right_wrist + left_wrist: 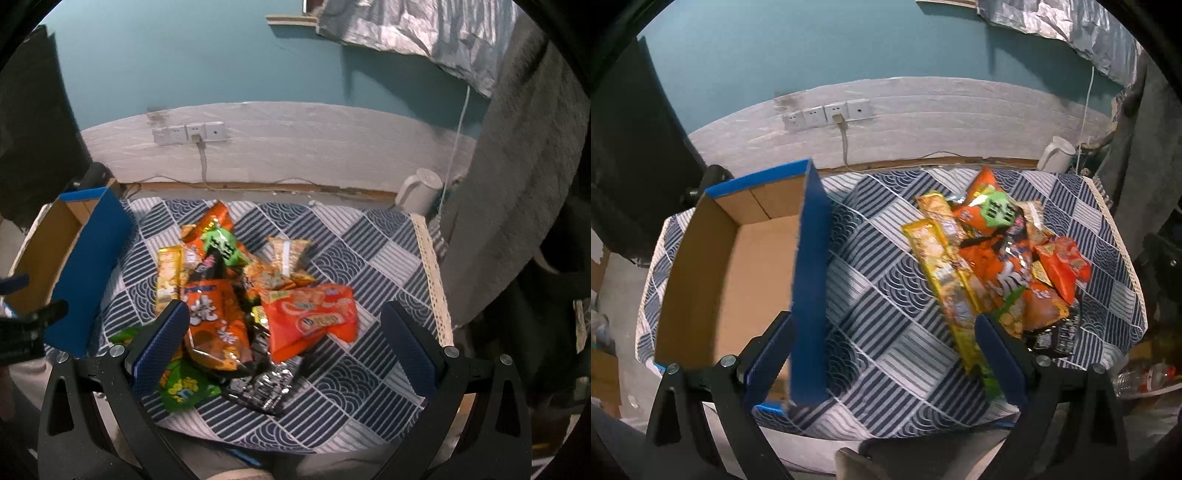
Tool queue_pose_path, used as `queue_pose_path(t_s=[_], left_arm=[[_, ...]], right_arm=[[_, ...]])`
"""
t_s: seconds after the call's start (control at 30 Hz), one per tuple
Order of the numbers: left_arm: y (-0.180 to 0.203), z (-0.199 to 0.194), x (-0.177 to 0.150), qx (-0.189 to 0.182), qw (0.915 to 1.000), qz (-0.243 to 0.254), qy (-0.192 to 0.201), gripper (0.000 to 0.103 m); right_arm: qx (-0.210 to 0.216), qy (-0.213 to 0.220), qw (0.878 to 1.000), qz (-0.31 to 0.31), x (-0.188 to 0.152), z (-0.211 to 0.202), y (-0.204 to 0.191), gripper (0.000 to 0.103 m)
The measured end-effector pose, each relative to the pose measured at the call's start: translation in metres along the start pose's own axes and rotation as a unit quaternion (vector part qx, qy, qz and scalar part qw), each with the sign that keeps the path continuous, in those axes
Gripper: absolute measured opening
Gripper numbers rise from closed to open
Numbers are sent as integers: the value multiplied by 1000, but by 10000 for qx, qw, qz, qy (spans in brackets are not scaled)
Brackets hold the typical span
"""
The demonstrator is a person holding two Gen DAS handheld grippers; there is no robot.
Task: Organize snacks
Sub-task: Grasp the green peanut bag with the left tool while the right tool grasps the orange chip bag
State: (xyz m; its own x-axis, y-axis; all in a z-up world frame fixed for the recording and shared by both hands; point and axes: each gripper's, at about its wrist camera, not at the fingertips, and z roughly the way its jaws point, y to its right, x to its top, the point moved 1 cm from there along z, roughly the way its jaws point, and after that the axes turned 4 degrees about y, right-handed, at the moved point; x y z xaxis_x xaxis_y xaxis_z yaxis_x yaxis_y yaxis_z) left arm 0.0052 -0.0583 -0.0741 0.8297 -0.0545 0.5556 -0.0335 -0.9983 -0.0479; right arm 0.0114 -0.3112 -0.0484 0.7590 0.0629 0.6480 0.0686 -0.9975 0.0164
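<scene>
Through the left wrist camera, the left gripper (882,343) gaped wide and empty, the blue cardboard box (738,258) by its left finger, the snack packets (993,266) by its right. Seen from the right wrist, the right gripper (284,343) spread wide, holding nothing, the packet pile on the patterned cloth (369,258) between its fingers.

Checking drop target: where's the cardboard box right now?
The cardboard box sits on the table's left side, open and empty, left of the snack pile; the right wrist view shows it at far left.

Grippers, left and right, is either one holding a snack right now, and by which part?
Nothing is held. The left gripper and the right gripper are both open above the snack pile.
</scene>
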Motion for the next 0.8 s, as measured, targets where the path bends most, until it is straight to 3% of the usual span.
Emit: queue_pose_path(t_s=[0.4, 0.6, 0.8], left_arm=[[57, 32, -31, 7, 9989, 112, -451, 98], [74, 57, -43, 53, 9970, 90, -769, 98], [82, 76, -51, 124, 9961, 122, -861, 98]], right_arm=[[-103, -388, 9983, 415, -37, 30, 33, 101], [-78, -681, 9964, 495, -54, 48, 35, 101], [-24, -712, 9965, 429, -58, 53, 29, 101]])
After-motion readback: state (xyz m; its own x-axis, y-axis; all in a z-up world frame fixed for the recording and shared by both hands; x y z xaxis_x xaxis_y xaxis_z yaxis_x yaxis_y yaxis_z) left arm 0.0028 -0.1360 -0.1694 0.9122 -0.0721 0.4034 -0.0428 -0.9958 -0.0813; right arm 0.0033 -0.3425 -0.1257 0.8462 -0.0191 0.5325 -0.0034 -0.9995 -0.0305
